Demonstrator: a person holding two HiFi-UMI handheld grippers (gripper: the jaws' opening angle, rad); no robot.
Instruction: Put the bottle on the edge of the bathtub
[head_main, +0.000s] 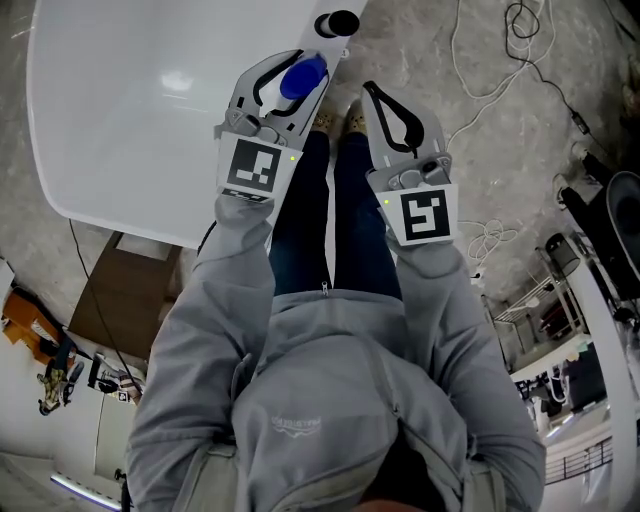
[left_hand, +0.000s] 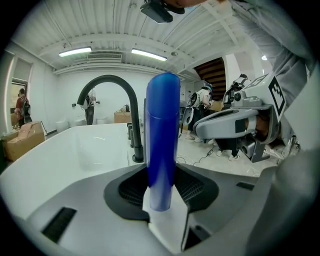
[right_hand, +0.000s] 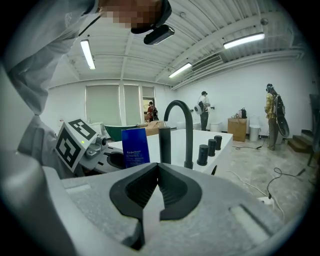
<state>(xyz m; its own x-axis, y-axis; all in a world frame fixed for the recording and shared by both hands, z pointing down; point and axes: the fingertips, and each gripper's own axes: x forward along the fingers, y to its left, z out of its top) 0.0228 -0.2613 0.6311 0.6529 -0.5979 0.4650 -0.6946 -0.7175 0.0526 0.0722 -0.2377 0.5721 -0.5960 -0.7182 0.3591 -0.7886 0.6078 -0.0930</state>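
A tall blue bottle (left_hand: 162, 145) stands upright between the jaws of my left gripper (left_hand: 162, 172), which is shut on its lower part. In the head view the left gripper (head_main: 285, 85) holds the bottle (head_main: 305, 75) over the corner rim of the white bathtub (head_main: 130, 110), close to the black faucet (head_main: 337, 22). My right gripper (head_main: 372, 92) hangs to the right over the floor, shut with nothing in it. In the right gripper view its jaws (right_hand: 157, 165) meet, and beyond them I see the bottle (right_hand: 135, 146) and the curved faucet (right_hand: 180, 120).
Black knobs (right_hand: 207, 149) stand on the tub rim beside the faucet. Loose cables (head_main: 500, 60) lie on the stone floor at the right. A brown board (head_main: 120, 290) lies by the tub's near end. The person's feet (head_main: 340, 120) are beside the tub. People stand far back in the room.
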